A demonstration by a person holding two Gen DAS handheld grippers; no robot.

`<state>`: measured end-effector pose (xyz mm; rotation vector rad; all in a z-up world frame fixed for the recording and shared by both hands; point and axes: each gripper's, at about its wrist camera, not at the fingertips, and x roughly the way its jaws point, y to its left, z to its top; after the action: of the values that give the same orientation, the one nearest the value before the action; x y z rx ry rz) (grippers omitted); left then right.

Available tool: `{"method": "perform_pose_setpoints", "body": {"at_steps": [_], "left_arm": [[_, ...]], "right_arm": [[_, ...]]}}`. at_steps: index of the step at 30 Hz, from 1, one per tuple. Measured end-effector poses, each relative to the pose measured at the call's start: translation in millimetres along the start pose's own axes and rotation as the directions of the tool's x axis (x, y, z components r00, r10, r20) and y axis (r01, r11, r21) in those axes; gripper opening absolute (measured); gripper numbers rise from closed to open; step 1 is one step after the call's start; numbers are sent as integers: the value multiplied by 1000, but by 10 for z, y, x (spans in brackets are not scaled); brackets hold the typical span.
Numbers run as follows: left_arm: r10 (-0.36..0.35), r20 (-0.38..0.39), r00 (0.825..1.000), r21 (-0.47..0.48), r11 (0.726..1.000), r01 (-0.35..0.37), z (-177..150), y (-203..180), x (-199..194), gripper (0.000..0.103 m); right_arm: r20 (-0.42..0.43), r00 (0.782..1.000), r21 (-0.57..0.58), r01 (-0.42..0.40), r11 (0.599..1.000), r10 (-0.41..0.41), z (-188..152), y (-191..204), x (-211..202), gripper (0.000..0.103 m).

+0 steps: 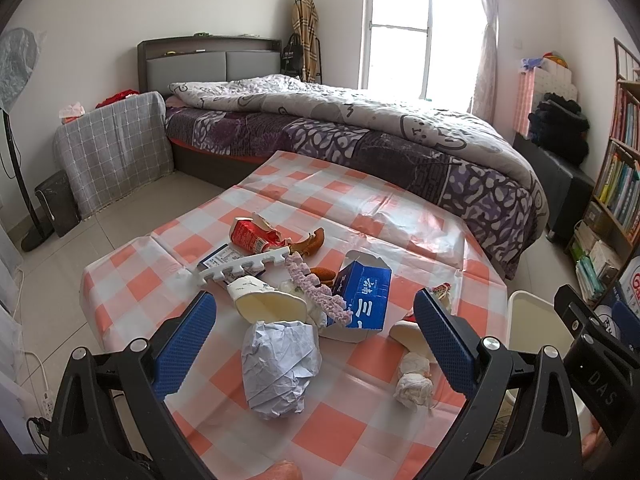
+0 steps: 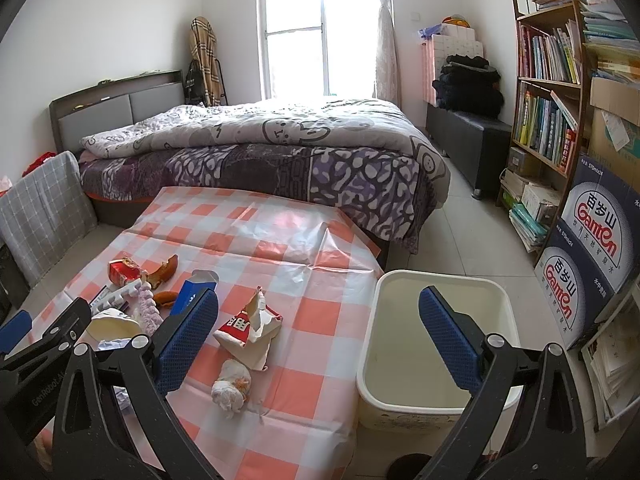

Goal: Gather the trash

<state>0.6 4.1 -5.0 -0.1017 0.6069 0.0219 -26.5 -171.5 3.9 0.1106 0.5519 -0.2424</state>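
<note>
Trash lies on the checked tablecloth (image 1: 360,208): a crumpled white paper ball (image 1: 280,368), a blue carton (image 1: 362,296), a paper cup (image 1: 264,300), a red crushed carton (image 1: 250,236), a banana peel (image 1: 312,242) and a tissue wad (image 1: 414,384). My left gripper (image 1: 316,344) is open and empty, with the paper ball between its fingers. My right gripper (image 2: 320,344) is open and empty, above the table's right edge. A torn red-and-white carton (image 2: 250,328) and the tissue wad (image 2: 232,386) lie to its left. A white bin (image 2: 436,344) stands beside the table.
A bed (image 2: 280,152) with a purple quilt lies behind the table. A bookshelf (image 2: 552,112) and stacked water boxes (image 2: 592,248) stand at the right. A covered stand (image 1: 112,152) and a fan (image 1: 16,140) are at the left.
</note>
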Motion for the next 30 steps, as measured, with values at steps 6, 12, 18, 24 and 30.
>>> {"method": "perform_pose_setpoints", "body": {"at_steps": [6, 12, 18, 24, 30], "left_arm": [[-2, -2, 1000, -1, 1000, 2, 3, 2, 1, 96], [-4, -2, 1000, -4, 1000, 4, 1, 2, 6, 96], [9, -27, 1000, 10, 1000, -9, -42, 22, 46, 96], [3, -66, 998, 8, 1000, -2, -73, 60, 98, 96], [-31, -268, 963, -82, 997, 10, 272, 419, 373, 96]], "right_arm": [[0, 1000, 2, -1, 1000, 1, 11, -13, 0, 96], [0, 1000, 3, -1, 1000, 1, 15, -18, 0, 96], [-1, 1000, 4, -1, 1000, 1, 5, -17, 1, 96], [-45, 999, 14, -23, 1000, 23, -34, 10, 51, 96], [-227, 972, 2, -58, 998, 57, 85, 66, 274, 96]]}}
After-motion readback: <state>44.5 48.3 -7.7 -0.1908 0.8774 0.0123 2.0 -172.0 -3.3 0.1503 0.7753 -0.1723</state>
